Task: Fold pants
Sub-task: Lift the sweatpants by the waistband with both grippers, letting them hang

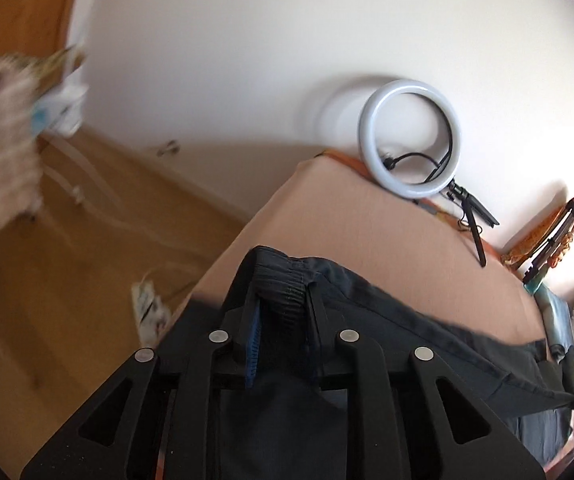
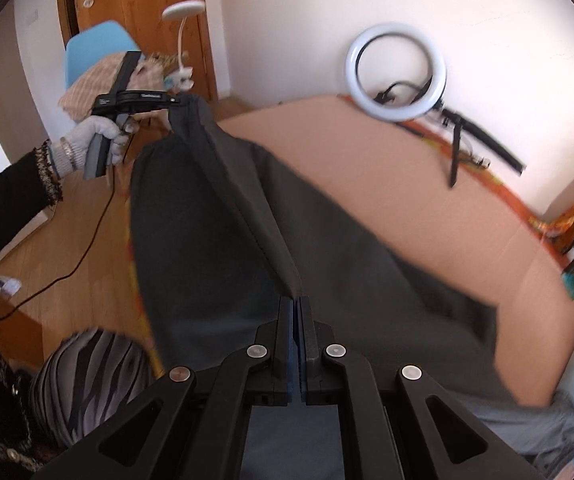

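- The dark pants [image 2: 223, 216] hang stretched between both grippers above the peach-covered bed [image 2: 367, 168], the lower cloth draping onto it.
- The left gripper [image 1: 283, 300] has its fingers narrow, pinching the ribbed waistband [image 1: 283, 280]; in the right wrist view it holds that end up at far left.
- The right gripper [image 2: 297, 320] has its fingers clamped on the near edge.
- To fold well, I'd keep the held edge taut and level, then lay it down smoothly.
- Ring light [image 2: 395, 72] sits far right.
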`<move>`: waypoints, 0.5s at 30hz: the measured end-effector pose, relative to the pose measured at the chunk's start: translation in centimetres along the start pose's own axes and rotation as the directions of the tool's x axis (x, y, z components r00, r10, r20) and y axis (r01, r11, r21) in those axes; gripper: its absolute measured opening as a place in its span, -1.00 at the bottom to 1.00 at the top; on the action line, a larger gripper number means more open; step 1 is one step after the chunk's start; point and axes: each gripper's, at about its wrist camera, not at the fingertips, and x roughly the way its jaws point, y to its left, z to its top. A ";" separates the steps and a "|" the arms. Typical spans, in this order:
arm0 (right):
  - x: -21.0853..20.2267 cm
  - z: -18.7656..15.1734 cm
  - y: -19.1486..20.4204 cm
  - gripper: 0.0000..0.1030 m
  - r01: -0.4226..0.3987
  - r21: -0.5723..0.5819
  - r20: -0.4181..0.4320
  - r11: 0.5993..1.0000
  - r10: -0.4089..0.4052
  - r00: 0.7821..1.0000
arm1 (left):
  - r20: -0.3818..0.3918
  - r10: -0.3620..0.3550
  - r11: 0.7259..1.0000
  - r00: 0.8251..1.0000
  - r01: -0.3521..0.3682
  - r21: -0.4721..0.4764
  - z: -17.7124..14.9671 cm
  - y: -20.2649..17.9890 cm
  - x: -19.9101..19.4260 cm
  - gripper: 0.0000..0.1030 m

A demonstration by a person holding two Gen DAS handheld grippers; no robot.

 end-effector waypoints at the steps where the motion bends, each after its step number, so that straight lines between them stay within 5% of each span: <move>1: 0.2 -0.5 0.4 -1.00 -0.003 0.001 -0.011 1.000 0.003 1.000 | 0.004 0.004 1.000 1.000 -0.004 -0.013 -0.8 0.4 -0.7 -0.53; 3: 0.6 -1.4 1.4 -1.00 0.010 -0.019 -0.026 1.000 -0.011 1.000 | 0.014 0.016 0.999 1.000 -0.016 -0.034 -2.0 0.9 -1.9 -0.31; 9: 0.9 -3.1 2.8 -1.00 0.018 -0.021 -0.030 1.000 -0.019 0.999 | 0.021 -0.031 0.983 0.999 0.035 -0.181 -5.3 3.4 -5.3 -0.13; 15: 0.7 -3.6 3.6 -1.00 0.029 -0.019 -0.026 0.999 -0.029 0.999 | 0.077 -0.134 0.919 0.988 0.152 -0.362 -6.4 5.2 -6.4 -0.07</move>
